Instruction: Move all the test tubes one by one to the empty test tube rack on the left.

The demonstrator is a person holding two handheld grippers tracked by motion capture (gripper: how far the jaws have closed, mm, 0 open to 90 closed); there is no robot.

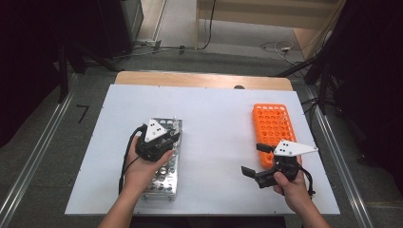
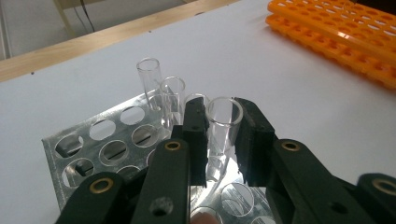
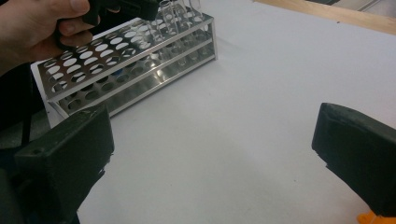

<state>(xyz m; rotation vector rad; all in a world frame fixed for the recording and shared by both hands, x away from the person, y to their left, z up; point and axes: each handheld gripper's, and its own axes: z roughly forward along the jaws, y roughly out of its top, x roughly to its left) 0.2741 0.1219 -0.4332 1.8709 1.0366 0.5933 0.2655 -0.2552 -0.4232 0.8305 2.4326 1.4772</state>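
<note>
A clear glass test tube (image 2: pixel 224 122) stands upright between the jaws of my left gripper (image 2: pixel 224 140), which is shut on it just below the rim, over the far end of a metal tube rack (image 2: pixel 105 140). Three more clear tubes (image 2: pixel 150 80) stand in the rack's holes just beyond. From above, the left gripper (image 1: pixel 170 137) sits over the metal rack (image 1: pixel 164 178) at left centre. My right gripper (image 1: pixel 254 160) hangs open and empty beside the near end of an orange tube rack (image 1: pixel 273 124); its jaws (image 3: pixel 212 158) stand wide apart over bare table.
The white table top (image 1: pixel 216 142) spans between the two racks. In the right gripper view, the metal rack (image 3: pixel 126 60) lies ahead at the left with the person's left hand (image 3: pixel 42 28) above it. A wooden edge (image 1: pixel 204 80) runs along the table's far side.
</note>
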